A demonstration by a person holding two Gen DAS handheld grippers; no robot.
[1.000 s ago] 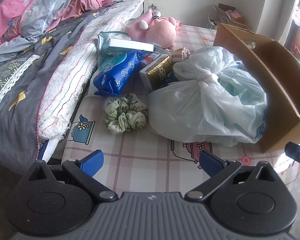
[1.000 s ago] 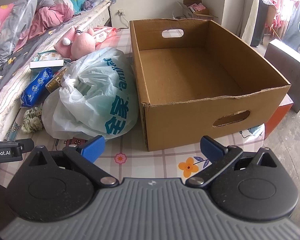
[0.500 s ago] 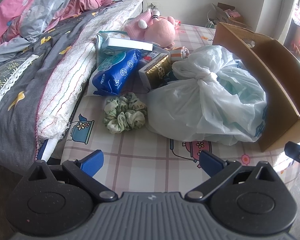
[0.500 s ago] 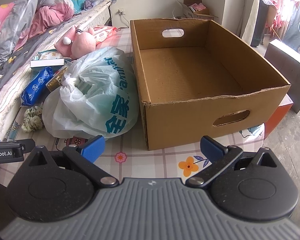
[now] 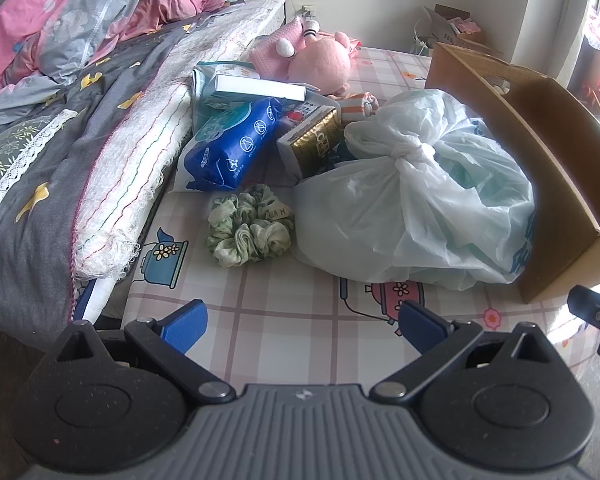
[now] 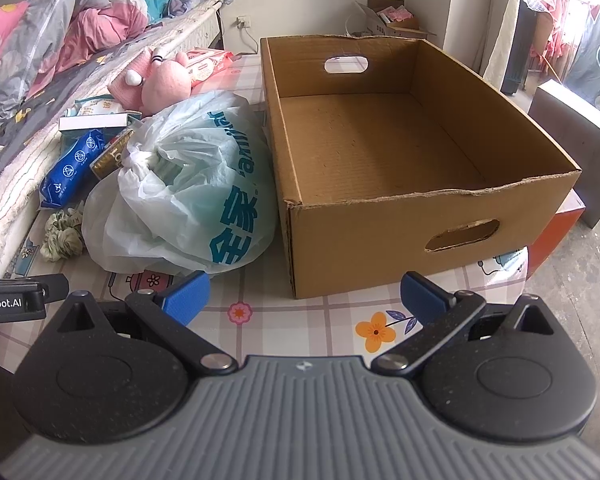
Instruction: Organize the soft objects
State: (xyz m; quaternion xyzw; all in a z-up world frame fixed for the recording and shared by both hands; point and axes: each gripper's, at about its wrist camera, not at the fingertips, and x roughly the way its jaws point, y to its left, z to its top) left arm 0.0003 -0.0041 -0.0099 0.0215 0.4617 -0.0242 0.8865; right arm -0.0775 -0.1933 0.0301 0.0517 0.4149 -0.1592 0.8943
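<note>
Left gripper (image 5: 302, 322) fingers apart near green scrunchie (image 5: 249, 226), right gripper (image 6: 305, 294) fingers apart before cardboard box (image 6: 384, 236), knotted plastic bag (image 6: 188, 196) left of box.

cardboard box (image 6: 380, 216): matt | plastic bag (image 5: 412, 208): glossy | scrunchie (image 5: 248, 226): cloth

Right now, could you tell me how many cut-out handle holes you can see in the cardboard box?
2. One handle hole is in the far wall of the cardboard box; the other handle hole is in the near wall. The side walls show none.
</note>
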